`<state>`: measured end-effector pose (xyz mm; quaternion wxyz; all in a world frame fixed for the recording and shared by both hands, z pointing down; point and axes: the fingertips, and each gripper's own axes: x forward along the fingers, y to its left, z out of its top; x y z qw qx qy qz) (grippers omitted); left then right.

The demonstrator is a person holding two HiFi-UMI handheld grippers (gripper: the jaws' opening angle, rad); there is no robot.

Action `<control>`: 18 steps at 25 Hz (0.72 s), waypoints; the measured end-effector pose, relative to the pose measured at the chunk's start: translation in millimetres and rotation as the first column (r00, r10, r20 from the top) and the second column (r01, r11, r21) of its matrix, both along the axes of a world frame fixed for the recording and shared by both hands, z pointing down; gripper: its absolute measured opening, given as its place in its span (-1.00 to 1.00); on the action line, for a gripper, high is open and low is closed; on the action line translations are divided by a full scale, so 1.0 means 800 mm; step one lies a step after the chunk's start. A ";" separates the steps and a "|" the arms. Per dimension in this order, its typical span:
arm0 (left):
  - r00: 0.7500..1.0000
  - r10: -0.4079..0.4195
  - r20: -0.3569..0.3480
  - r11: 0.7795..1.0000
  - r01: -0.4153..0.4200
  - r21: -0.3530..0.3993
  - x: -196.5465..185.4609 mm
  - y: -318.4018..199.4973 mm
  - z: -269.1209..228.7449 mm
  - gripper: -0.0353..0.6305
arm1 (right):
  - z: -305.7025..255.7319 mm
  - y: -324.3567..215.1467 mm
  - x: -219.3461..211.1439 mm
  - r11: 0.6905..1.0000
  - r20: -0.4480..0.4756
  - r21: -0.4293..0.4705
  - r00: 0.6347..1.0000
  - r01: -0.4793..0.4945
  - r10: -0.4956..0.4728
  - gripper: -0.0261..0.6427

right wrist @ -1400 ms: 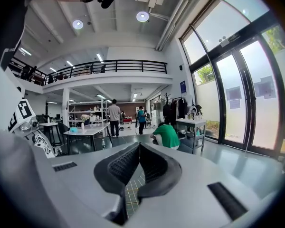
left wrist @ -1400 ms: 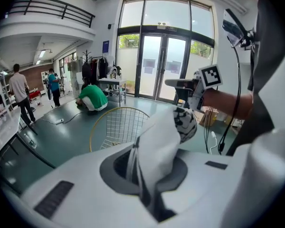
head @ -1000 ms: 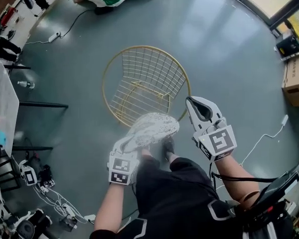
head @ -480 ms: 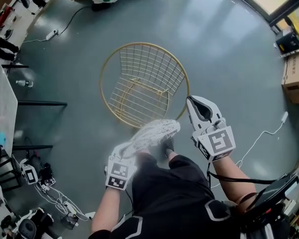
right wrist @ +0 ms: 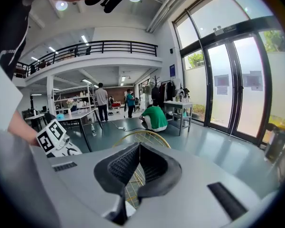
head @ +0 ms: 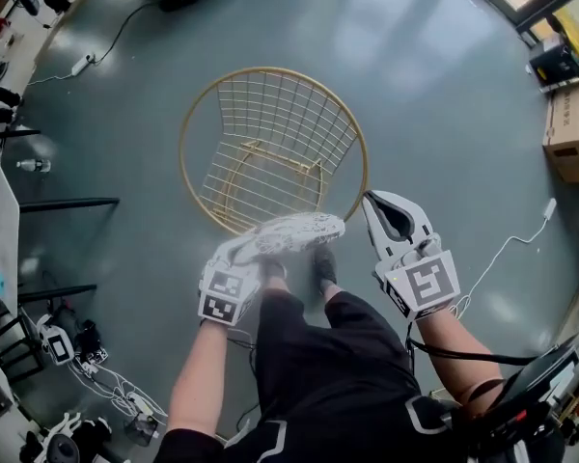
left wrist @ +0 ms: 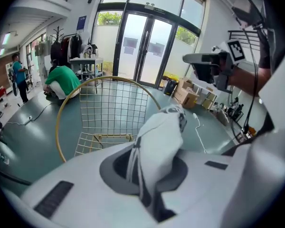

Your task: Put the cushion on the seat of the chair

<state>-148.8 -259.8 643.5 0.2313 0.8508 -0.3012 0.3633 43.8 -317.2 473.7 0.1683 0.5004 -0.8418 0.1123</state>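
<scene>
Seen from above, a person is standing on a grey-green floor (head: 444,85), facing a gold wire chair (head: 270,152) with a round rim and a grid seat.

At the left, the left tongs (head: 254,256) are pointing down toward the chair. Their jaws are closing tightly on one edge of a pale, patterned cushion (head: 294,231). In the left gripper view the cushion is rising out from between the jaws, folded and drooping, with the chair's back beyond it. The cushion is hanging in the air over the chair's near rim, just in front of the person's shoes (head: 323,266). It is not lying on the seat. Whether it is brushing the rim cannot be told.

At the right, the right tongs (head: 371,201) are hovering just beside the cushion and the rim's right side. Their jaw tips are meeting and they are gripping nothing. The right gripper view is showing only chair wire through the gap behind the tips.

Further right, a white cable (head: 507,263) is trailing across the floor, and a cardboard box (head: 569,148) is sitting at the edge.
</scene>
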 end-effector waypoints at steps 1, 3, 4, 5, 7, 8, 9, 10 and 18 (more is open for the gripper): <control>1.000 0.007 0.009 1.000 -0.007 0.007 -0.001 -0.019 0.011 -0.84 | 0.009 -0.002 0.003 1.000 -0.003 -0.006 1.000 -0.006 0.006 -0.89; 0.999 0.026 0.037 0.999 -0.027 0.026 -0.007 -0.054 0.027 -0.84 | 0.024 -0.007 0.004 1.000 -0.009 -0.018 1.000 -0.019 0.019 -0.89; 0.998 0.036 0.054 0.999 -0.038 0.035 -0.012 -0.070 0.034 -0.84 | 0.030 -0.009 0.003 0.999 -0.012 -0.023 1.000 -0.025 0.025 -0.89; 0.997 0.043 0.071 0.998 -0.046 0.044 -0.016 -0.084 0.041 -0.84 | 0.035 -0.011 0.002 0.999 -0.016 -0.029 0.999 -0.030 0.029 -0.89; 0.994 0.049 0.094 0.997 -0.054 0.052 -0.025 -0.109 0.055 -0.84 | 0.047 -0.017 -0.001 0.998 -0.018 -0.044 0.999 -0.040 0.039 -0.89; 0.994 0.048 0.100 0.997 -0.054 0.052 -0.028 -0.120 0.064 -0.84 | 0.052 -0.021 -0.003 0.998 -0.018 -0.049 0.999 -0.045 0.044 -0.89; 0.993 0.048 0.106 0.997 -0.053 0.050 -0.031 -0.130 0.072 -0.84 | 0.057 -0.025 -0.005 0.997 -0.018 -0.053 0.999 -0.049 0.048 -0.89; 0.993 0.050 0.111 0.997 -0.056 0.051 -0.032 -0.139 0.081 -0.84 | 0.062 -0.029 -0.007 0.997 -0.020 -0.055 0.999 -0.051 0.050 -0.89; 0.985 0.050 0.164 0.997 -0.058 0.044 -0.046 -0.196 0.149 -0.84 | 0.108 -0.059 -0.018 0.990 -0.021 -0.088 0.994 -0.106 0.104 -0.89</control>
